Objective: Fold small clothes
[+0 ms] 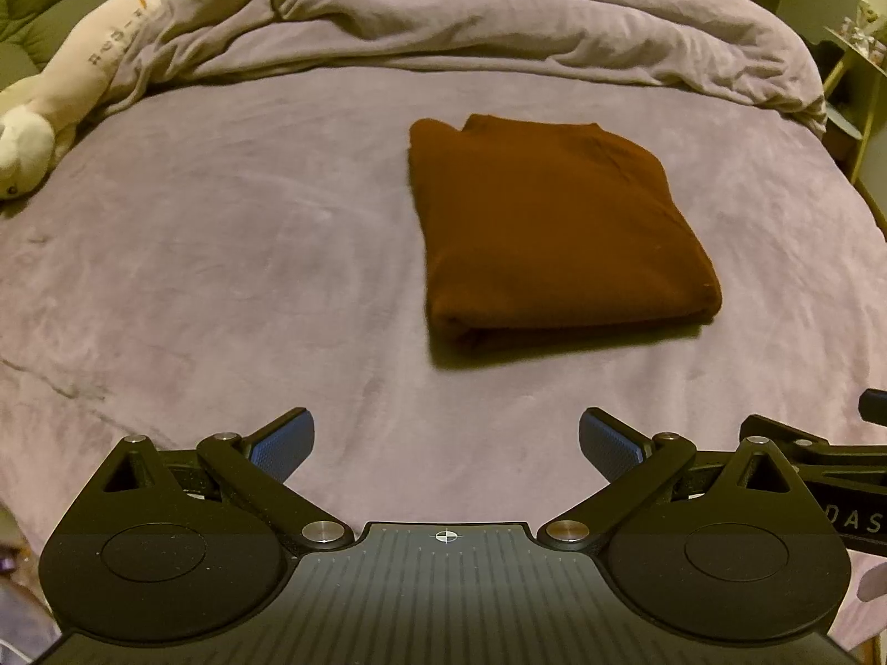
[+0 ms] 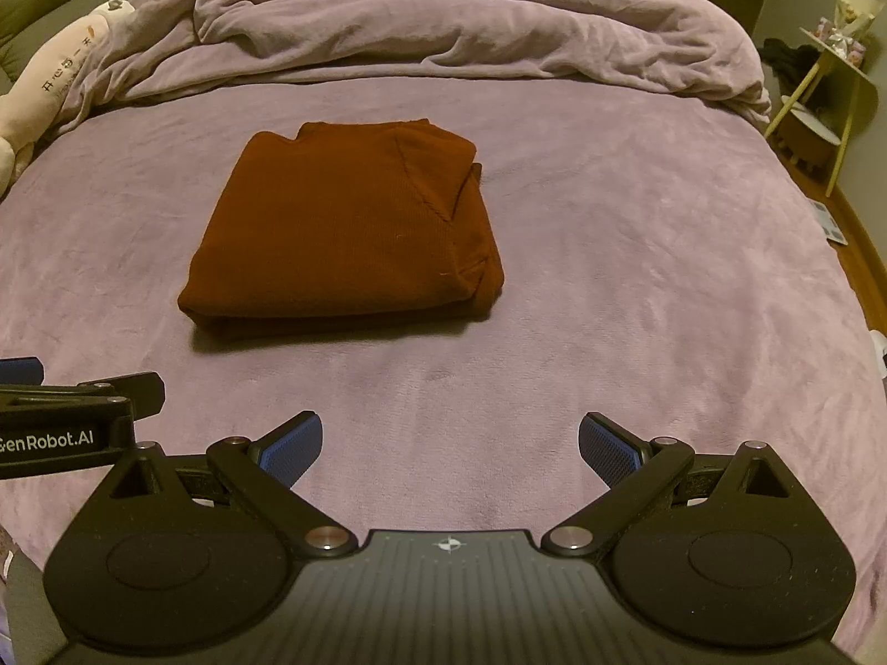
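Note:
A rust-brown garment [image 1: 560,227] lies folded into a neat rectangle on the purple bed cover [image 1: 222,277]. It also shows in the right wrist view [image 2: 349,227], left of centre. My left gripper [image 1: 446,446] is open and empty, held back from the garment's near edge and a little to its left. My right gripper [image 2: 450,446] is open and empty, held back from the garment and to its right. Part of the right gripper shows at the right edge of the left wrist view [image 1: 831,454], and part of the left gripper at the left edge of the right wrist view [image 2: 72,410].
A bunched purple duvet [image 1: 471,16] lies across the far side of the bed. A white plush toy [image 1: 72,88] lies along the left edge. A small yellow side table [image 2: 826,88] stands on the floor at the right of the bed.

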`<state>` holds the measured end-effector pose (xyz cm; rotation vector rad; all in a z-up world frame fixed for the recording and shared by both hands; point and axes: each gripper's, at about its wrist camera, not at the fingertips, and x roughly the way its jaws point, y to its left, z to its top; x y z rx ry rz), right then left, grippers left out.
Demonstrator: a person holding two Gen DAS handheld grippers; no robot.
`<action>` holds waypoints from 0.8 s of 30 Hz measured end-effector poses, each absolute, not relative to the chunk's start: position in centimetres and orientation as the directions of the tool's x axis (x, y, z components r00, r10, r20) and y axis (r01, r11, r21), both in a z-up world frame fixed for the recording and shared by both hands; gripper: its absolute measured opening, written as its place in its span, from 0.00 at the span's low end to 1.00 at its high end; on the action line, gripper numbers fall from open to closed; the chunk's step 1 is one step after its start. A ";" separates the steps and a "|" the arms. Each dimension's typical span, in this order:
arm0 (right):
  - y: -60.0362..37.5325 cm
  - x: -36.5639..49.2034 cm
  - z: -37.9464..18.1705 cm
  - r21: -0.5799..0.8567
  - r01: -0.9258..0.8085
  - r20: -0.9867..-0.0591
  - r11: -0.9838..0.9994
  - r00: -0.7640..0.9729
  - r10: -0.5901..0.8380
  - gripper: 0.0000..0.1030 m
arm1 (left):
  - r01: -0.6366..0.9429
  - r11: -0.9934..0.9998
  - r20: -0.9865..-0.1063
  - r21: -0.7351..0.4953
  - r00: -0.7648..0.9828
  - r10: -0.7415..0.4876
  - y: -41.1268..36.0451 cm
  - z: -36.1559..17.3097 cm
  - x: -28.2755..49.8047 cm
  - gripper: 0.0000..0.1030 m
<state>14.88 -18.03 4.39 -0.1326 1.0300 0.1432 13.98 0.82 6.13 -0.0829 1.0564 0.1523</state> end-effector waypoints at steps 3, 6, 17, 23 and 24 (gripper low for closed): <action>-18.0 14.9 4.4 -0.043 -0.181 -0.861 0.982 0.506 0.056 0.96 | -0.163 0.987 -0.873 0.015 0.479 0.092 0.8 6.1 14.0 1.00; -18.1 14.9 4.4 -0.044 -0.183 -0.860 0.982 0.507 0.056 0.96 | -0.163 0.987 -0.874 0.013 0.477 0.090 0.9 6.0 14.1 1.00; -17.8 14.7 4.5 -0.052 -0.183 -0.857 0.982 0.513 0.051 0.96 | -0.162 0.986 -0.873 0.026 0.478 0.102 0.7 6.2 14.0 1.00; -17.8 14.8 4.6 -0.054 -0.184 -0.856 0.982 0.514 0.050 0.96 | -0.152 0.988 -0.869 0.027 0.485 0.099 0.8 6.2 14.0 1.00; -17.8 14.8 4.6 -0.053 -0.184 -0.856 0.982 0.514 0.050 0.96 | -0.146 0.989 -0.866 0.029 0.490 0.098 0.8 6.2 13.9 1.00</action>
